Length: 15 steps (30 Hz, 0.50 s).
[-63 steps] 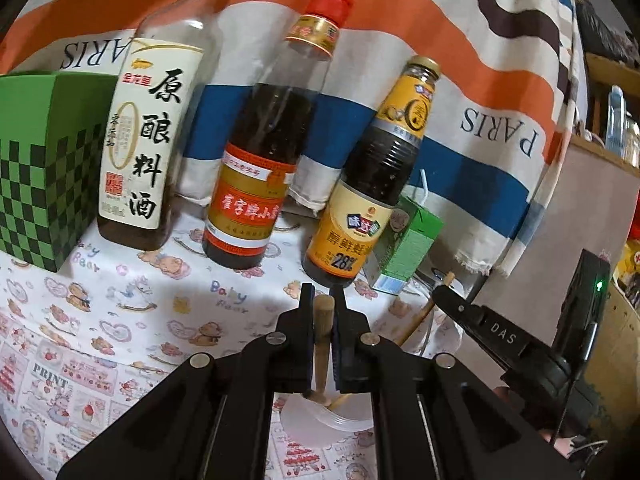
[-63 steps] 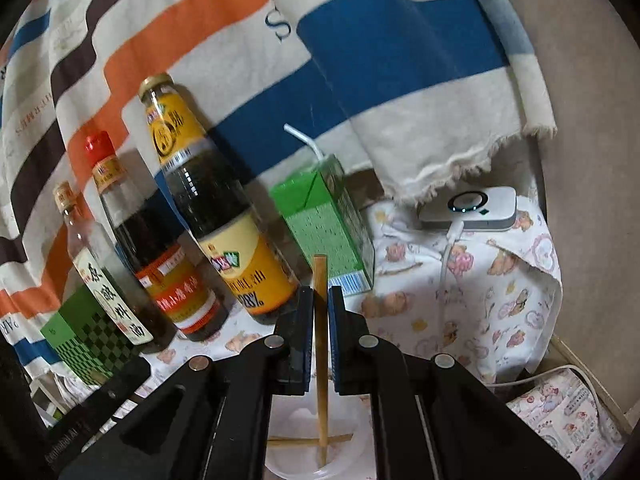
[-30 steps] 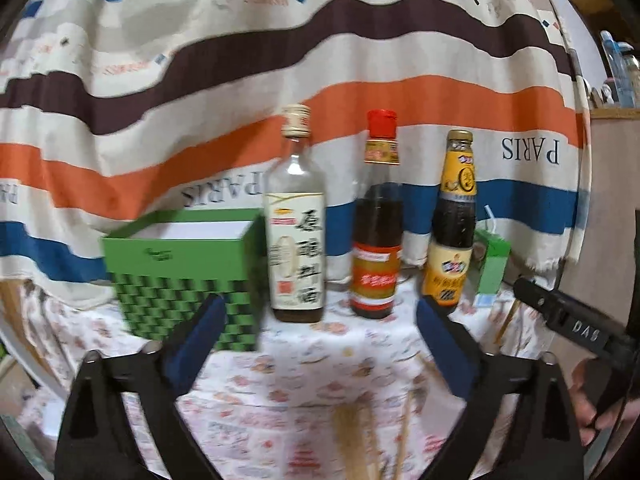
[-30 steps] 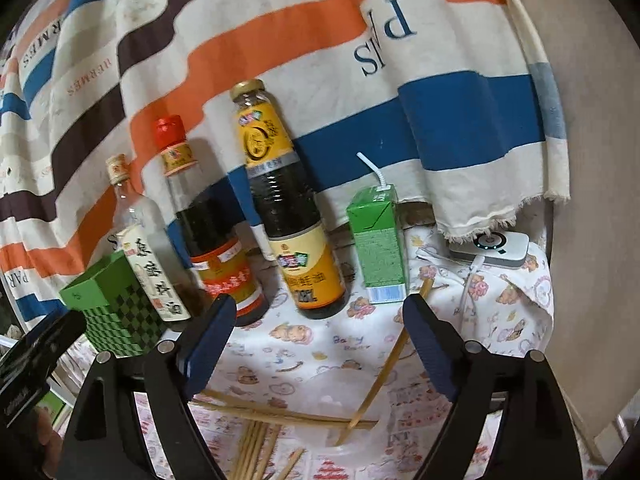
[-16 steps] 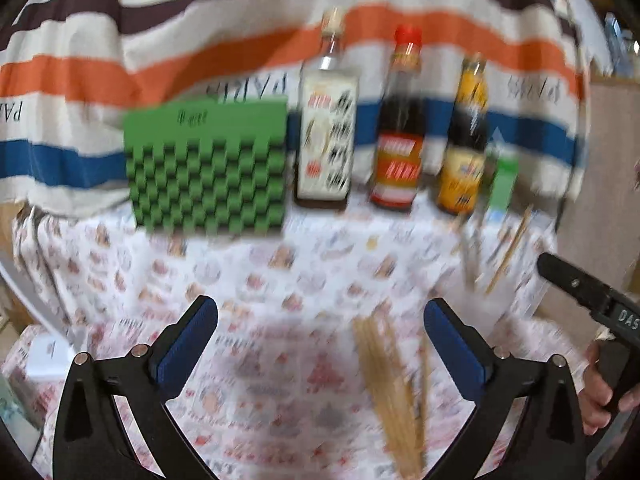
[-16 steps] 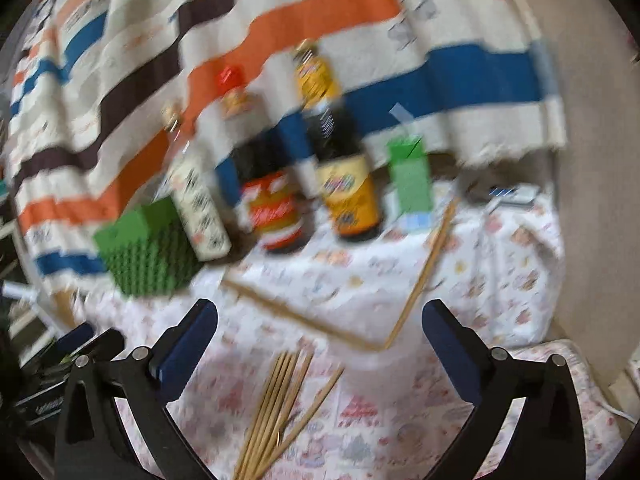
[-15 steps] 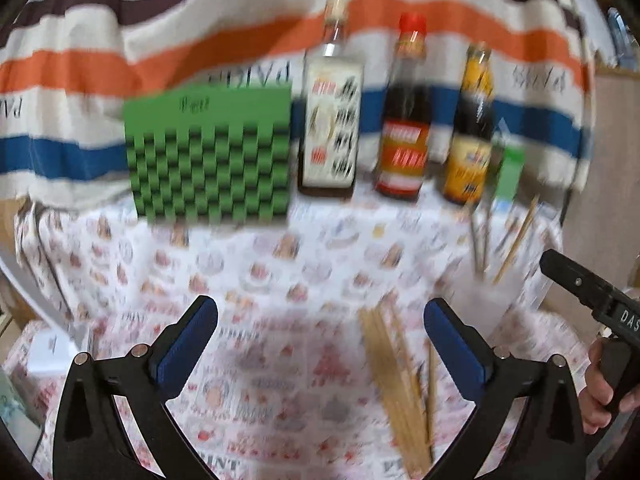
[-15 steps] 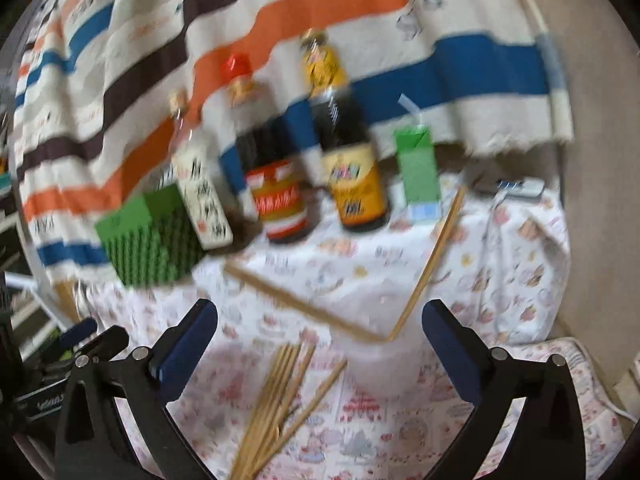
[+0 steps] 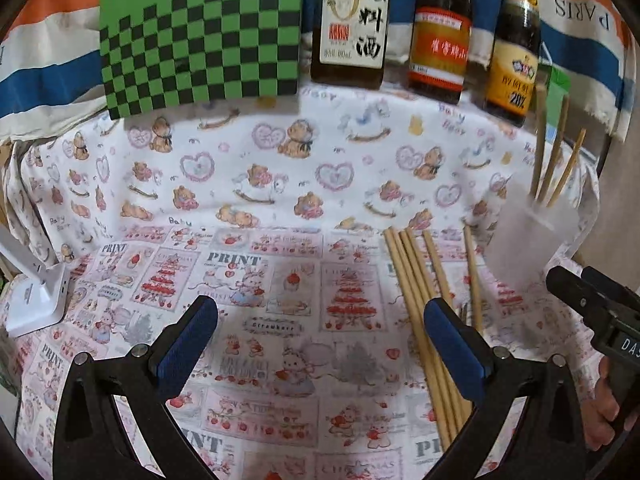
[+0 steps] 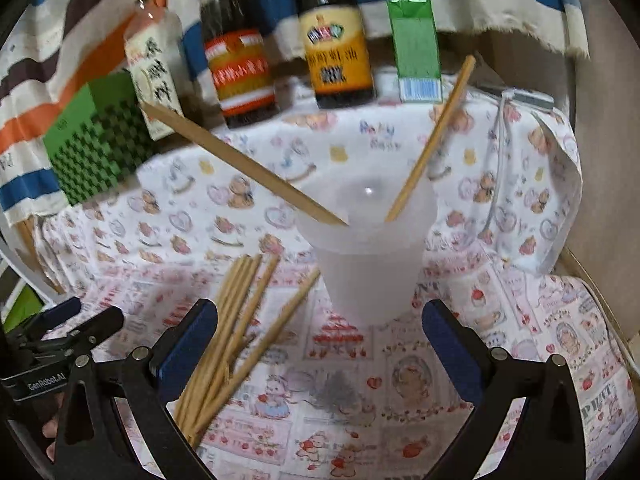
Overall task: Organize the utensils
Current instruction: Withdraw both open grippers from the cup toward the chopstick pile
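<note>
A translucent plastic cup [image 10: 370, 264] stands on the printed tablecloth, with wooden chopsticks [image 10: 430, 142] leaning out of it. The cup also shows in the left wrist view [image 9: 528, 240] at the right, holding three chopsticks [image 9: 554, 164]. Several loose chopsticks [image 10: 236, 328] lie flat on the cloth left of the cup; in the left wrist view they [image 9: 424, 300] lie beside my right finger. My left gripper [image 9: 320, 332] is open and empty above the cloth. My right gripper [image 10: 316, 336] is open and empty, just in front of the cup.
Three sauce bottles [image 9: 438, 36] stand in a row at the back, next to a green checkered box [image 9: 200, 40] and a green juice carton [image 10: 416, 44]. A striped cloth hangs behind. A white device [image 9: 32, 300] lies at the left edge.
Both grippers let go of their chopsticks into the cup, opened wide and pulled back. Both now tilt down toward the loose chopsticks on the cloth.
</note>
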Motion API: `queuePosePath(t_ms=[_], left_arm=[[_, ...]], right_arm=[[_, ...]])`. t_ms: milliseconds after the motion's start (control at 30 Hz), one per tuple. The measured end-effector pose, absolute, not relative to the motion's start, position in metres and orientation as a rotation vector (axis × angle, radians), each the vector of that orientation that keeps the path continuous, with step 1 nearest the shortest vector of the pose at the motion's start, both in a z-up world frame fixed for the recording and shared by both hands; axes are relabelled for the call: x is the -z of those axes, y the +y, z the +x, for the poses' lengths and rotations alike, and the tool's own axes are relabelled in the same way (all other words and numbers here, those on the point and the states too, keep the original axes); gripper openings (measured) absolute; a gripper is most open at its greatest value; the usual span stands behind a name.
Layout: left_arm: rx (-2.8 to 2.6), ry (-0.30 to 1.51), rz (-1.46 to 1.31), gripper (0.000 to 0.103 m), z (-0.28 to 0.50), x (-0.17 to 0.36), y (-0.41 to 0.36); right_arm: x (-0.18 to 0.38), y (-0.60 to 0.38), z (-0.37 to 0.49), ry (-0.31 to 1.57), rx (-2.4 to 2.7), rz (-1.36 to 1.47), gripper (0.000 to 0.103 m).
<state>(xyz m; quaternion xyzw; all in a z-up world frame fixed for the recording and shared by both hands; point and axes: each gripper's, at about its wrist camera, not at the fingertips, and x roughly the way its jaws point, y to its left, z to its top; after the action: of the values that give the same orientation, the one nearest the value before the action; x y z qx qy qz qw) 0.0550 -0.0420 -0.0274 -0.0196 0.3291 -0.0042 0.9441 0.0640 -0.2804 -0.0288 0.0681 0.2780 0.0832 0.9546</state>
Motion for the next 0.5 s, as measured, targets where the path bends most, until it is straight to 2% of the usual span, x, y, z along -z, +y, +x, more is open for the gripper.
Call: queuePosePath(t_ms=[200,500], left_arm=[[0.072,0.675,-0.09,0.102,0.062,0.033,-0.037],[-0.014,0.6,-0.084,0.102,0.048,0.007,-0.028]], right_arm=[[0.042,-0.267,0.071,0.65,-0.179,0.075,0.103],[0.052,-0.236,0.065,0.712,-0.278,-0.031,0.103]])
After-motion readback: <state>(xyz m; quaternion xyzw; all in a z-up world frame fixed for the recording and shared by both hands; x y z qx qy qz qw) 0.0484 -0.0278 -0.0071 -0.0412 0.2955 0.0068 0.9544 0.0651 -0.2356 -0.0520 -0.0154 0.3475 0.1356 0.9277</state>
